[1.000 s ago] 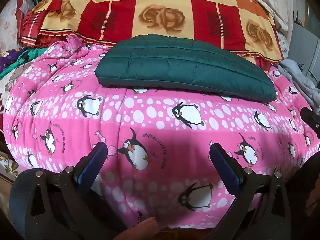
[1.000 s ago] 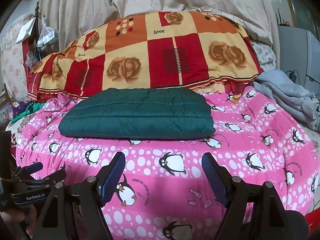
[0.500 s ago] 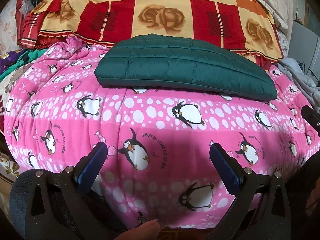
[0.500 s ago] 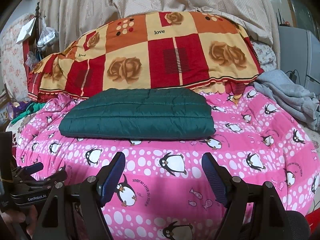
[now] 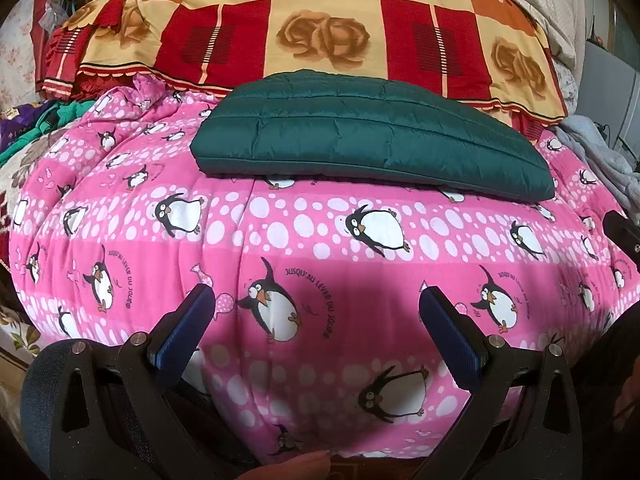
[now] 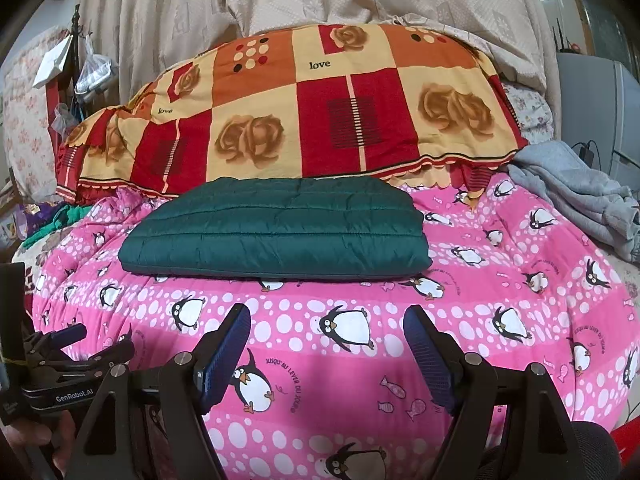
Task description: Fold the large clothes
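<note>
Blue-padded and spread wide with nothing between the jaws, the left gripper (image 5: 314, 312) and the right gripper (image 6: 328, 330) hover above the near edge of a pink penguin-print quilt (image 5: 320, 240). Farther back on the quilt, well apart from both, a dark green quilted jacket (image 6: 276, 232) lies folded into a flat rectangle. Behind it leans a red and orange rose-patterned blanket (image 6: 296, 120), with grey clothing (image 6: 580, 196) heaped at the right.
</note>
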`<state>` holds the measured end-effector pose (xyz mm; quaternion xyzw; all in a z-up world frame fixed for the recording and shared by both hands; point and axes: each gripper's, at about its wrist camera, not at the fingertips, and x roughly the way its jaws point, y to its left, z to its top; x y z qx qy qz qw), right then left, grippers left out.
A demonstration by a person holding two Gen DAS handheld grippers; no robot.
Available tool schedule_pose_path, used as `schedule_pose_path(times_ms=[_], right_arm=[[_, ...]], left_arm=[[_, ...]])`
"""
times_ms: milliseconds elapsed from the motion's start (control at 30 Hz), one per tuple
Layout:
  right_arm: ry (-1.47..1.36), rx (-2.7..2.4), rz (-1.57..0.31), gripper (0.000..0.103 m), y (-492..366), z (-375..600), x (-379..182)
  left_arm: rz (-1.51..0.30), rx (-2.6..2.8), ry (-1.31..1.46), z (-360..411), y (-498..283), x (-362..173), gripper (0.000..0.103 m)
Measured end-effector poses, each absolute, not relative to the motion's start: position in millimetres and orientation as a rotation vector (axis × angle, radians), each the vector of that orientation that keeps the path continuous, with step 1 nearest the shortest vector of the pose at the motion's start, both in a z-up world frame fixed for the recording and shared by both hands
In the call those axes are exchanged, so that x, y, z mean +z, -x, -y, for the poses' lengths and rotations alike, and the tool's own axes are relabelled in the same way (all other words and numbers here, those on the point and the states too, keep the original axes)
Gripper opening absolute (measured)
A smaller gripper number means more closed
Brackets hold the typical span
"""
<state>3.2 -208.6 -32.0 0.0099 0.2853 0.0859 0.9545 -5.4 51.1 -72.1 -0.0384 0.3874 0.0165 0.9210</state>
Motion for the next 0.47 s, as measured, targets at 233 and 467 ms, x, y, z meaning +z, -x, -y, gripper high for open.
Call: schedule_pose_path(times_ms=[233, 467], right_arm=[[-0.019, 0.175, -0.578, 0.077, -2.6, 208.5, -31.4], [-0.017, 0.177, -0.58, 0.077, -1.9, 207.1, -32.0]], left_arm=[[-0.793, 0.033, 0.078, -50.6, 6.0, -72.3, 0.102], [-0.769, 0.038, 0.057, -51.2, 6.9, -68.6, 0.102]])
